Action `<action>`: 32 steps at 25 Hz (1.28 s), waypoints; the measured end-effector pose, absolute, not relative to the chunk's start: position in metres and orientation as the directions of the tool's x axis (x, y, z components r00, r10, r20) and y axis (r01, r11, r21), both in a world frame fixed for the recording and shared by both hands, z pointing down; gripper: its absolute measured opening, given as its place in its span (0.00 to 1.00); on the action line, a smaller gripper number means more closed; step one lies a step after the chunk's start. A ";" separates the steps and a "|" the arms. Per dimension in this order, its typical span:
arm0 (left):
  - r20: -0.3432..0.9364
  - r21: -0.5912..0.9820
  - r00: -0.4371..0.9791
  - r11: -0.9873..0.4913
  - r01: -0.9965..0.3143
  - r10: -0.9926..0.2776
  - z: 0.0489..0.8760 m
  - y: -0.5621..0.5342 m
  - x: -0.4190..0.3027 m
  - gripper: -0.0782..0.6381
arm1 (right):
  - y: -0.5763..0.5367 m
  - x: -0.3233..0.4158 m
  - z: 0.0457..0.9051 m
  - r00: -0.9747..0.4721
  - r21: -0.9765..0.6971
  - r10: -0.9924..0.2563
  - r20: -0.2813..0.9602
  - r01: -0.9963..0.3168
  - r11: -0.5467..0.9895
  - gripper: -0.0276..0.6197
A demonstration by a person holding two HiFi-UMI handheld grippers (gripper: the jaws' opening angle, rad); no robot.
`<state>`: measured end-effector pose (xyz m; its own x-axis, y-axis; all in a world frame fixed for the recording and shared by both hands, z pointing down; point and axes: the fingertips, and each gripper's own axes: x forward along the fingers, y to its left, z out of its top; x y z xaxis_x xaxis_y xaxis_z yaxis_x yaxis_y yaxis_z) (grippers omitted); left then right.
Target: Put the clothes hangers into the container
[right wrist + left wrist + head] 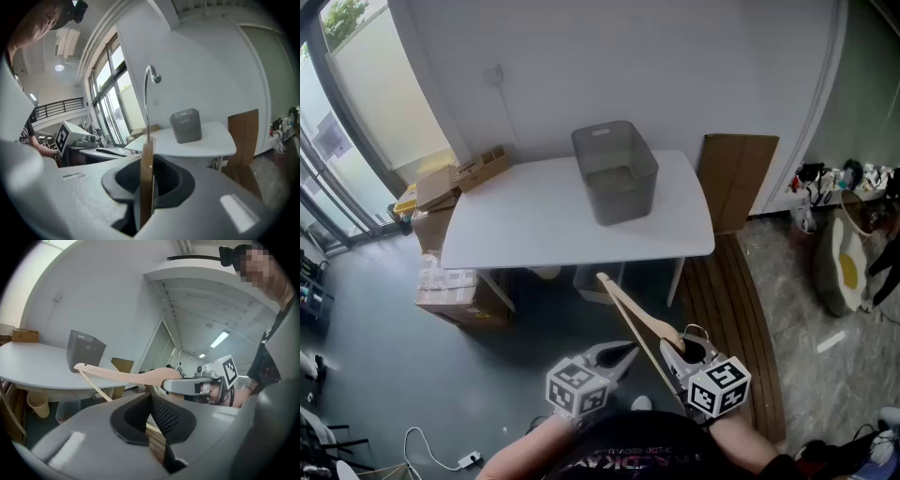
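Hanger (637, 317) clamped in right gripper (680, 349) — short of table (534, 225); left gripper (622, 352) closed, empty.

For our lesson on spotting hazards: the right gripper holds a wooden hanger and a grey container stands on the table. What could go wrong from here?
1. The right gripper pinches the hanger near its hook, so the arm might swing or slip.
2. The container may be narrower than the hanger, which could catch on its rim or tip it.
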<state>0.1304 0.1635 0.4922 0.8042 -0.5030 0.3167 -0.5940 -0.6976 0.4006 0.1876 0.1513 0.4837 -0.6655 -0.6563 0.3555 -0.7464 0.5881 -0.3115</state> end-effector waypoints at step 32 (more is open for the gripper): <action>0.311 0.411 0.808 -0.696 -0.588 -0.500 0.494 0.155 0.135 0.12 | 0.144 0.193 0.490 -0.656 -0.327 -0.657 0.370 -0.755 0.569 0.13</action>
<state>0.1346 0.1554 0.4940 0.8084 -0.4996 0.3112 -0.5885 -0.6964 0.4107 0.1932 0.1440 0.4902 -0.6563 -0.6573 0.3704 -0.7545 0.5690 -0.3270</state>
